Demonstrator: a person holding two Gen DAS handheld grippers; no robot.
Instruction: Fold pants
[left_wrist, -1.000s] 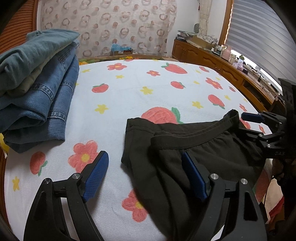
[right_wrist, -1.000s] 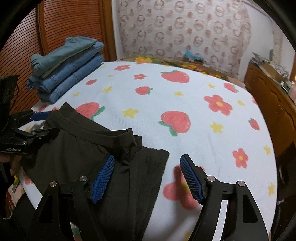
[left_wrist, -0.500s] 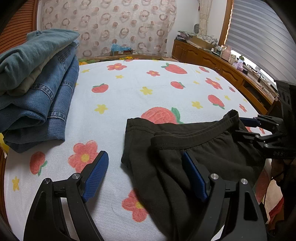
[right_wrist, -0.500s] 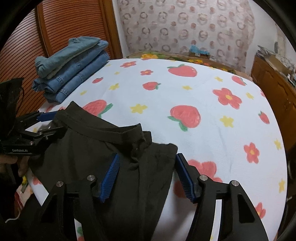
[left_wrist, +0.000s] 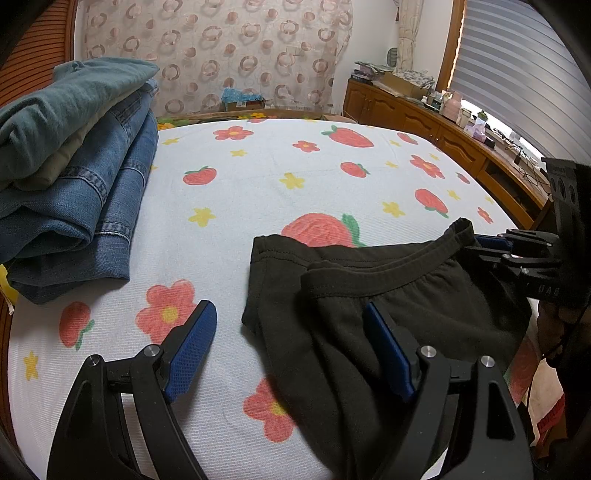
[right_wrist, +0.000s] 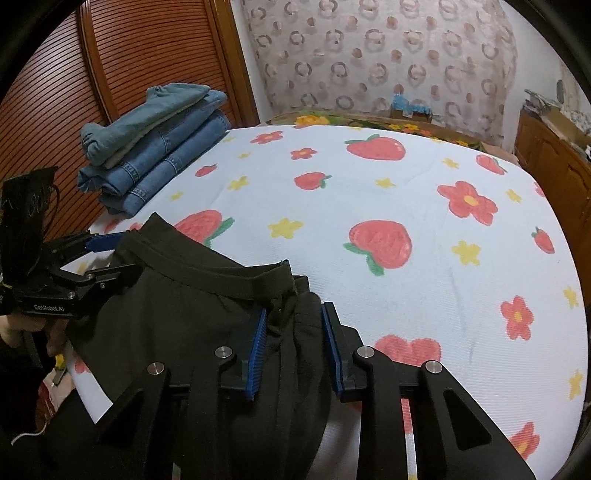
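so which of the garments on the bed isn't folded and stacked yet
The black pants, spread loose at the bed's near edge. The blue denim ones sit folded in a stack by the wooden slatted door.

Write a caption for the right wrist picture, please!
Right gripper, jaws closing around bunched black pants on a strawberry-print bedsheet.
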